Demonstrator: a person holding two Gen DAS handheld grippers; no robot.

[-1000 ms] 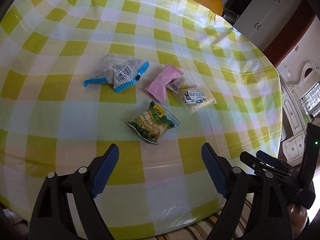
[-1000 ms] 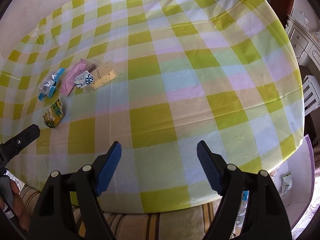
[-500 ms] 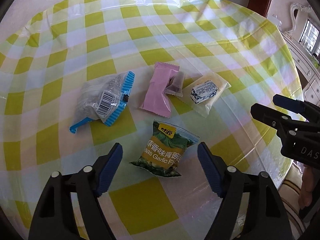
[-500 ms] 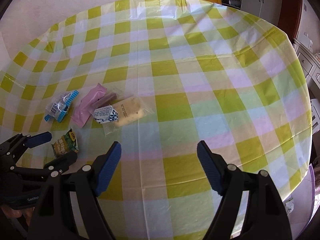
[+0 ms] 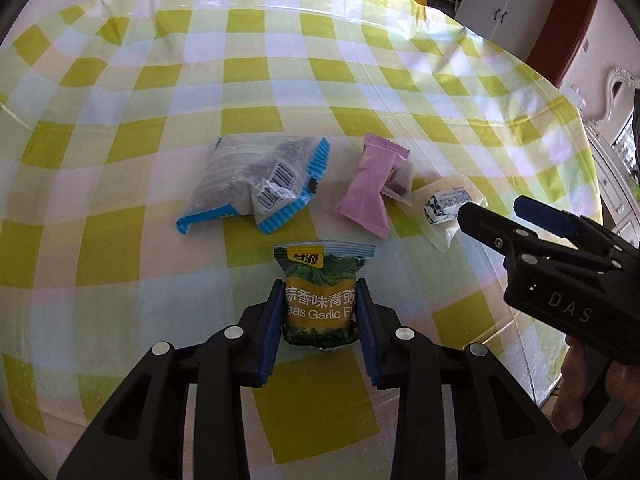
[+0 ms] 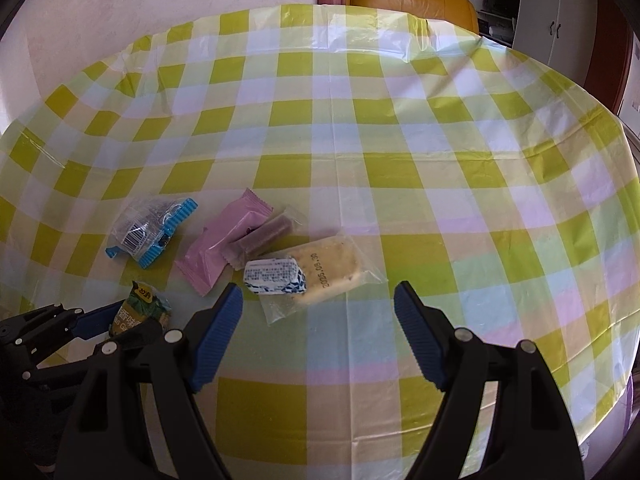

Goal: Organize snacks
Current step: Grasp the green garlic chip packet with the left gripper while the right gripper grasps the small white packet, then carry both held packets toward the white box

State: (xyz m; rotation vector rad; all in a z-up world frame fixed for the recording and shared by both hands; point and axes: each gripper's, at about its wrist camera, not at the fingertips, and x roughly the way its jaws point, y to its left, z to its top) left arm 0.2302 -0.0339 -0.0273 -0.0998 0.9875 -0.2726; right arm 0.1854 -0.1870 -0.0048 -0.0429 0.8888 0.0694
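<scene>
Closing since before, left gripper (image 5: 320, 312) pinches green pea packet (image 5: 321, 298), long axis pointing away.

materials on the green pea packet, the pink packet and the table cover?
Green garlic-pea snack packet, between the left tool's blue pads: looks like glossy printed plastic film, crimped top seal, sheen.
Pink pillow-shaped packet: matte plastic film, zigzag-cut ends, no glare.
Yellow-green checked table cover: thin plastic sheet probably; shiny creases and fold lines.
</scene>
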